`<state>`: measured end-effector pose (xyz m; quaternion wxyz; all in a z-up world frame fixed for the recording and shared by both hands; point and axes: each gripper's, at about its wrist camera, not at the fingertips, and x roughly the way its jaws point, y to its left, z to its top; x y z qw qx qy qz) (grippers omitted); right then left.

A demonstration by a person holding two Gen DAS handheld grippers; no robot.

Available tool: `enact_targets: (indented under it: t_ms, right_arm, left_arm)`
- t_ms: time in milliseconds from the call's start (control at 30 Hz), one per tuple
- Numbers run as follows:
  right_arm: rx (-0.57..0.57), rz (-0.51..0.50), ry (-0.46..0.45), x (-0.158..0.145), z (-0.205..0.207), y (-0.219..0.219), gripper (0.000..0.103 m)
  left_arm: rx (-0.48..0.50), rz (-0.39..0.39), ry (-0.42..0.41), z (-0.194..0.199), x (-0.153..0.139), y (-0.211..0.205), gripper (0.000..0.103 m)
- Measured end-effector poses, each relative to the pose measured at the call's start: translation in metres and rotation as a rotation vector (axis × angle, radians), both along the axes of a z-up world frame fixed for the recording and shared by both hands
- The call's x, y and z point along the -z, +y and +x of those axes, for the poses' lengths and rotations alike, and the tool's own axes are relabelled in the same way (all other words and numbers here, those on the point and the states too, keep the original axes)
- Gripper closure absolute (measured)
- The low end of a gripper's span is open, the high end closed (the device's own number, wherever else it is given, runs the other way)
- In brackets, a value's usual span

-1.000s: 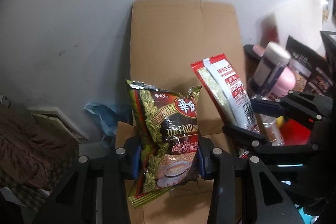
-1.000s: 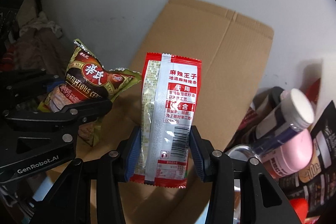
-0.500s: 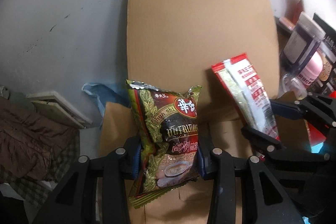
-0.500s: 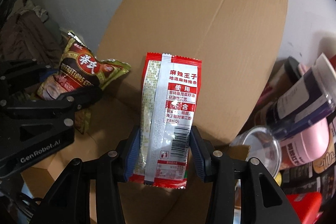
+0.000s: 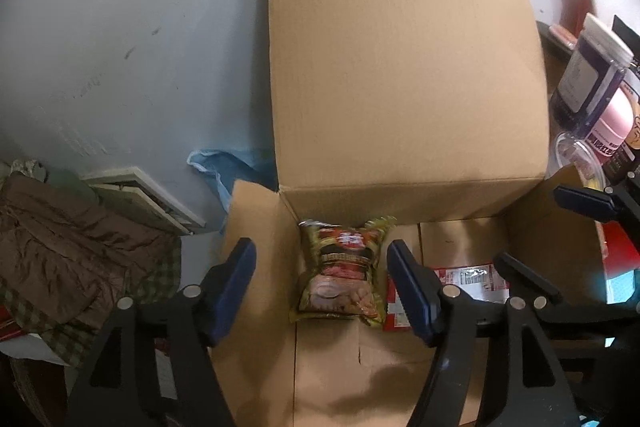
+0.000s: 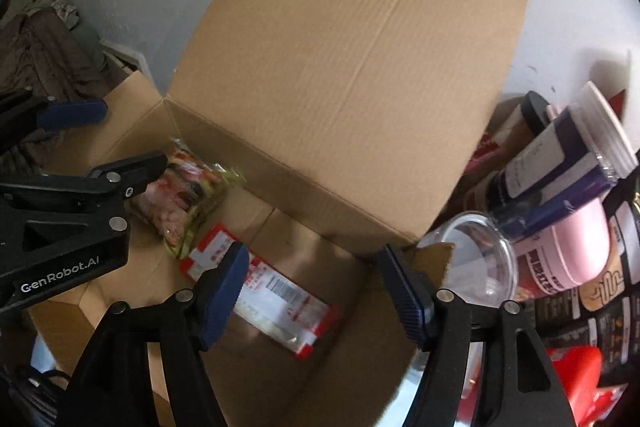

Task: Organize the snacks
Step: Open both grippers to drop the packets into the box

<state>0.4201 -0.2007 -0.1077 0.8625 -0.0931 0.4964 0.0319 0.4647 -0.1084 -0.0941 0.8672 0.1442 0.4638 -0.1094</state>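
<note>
Snack packets (image 5: 342,277) (image 6: 276,297) lie near the cardboard box's (image 5: 400,67) back wall, both grippers (image 5: 320,291) (image 6: 312,291) just opened, empty.

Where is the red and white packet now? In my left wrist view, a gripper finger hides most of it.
Observer: The red and white packet lies flat on the floor of the cardboard box, barcode side up.
Operator: Does the right gripper hold it?
Observer: No. The right gripper is open above it. Its jaws have just been opening, and the pads do not touch the packet.
Operator: How does it lie relative to the cereal bag?
Observer: It lies slanted, and one end comes close to a corner of the cereal bag. I cannot tell if they touch.
</note>
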Motion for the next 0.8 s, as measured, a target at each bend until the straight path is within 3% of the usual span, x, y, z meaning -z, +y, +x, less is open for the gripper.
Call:
enact_targets:
  t_ms: [233,800]
  right_arm:
    - [0.005,0.009,-0.044,-0.025,-0.003,-0.012,0.034]
    - [0.005,-0.007,-0.229,-0.144,-0.069,-0.009,0.034]
  left_arm:
    - [0.0,-0.039,-0.044,-0.017,-0.04,-0.003,0.035]
    - [-0.019,-0.121,-0.195,-0.083,-0.155,0.016,0.035]
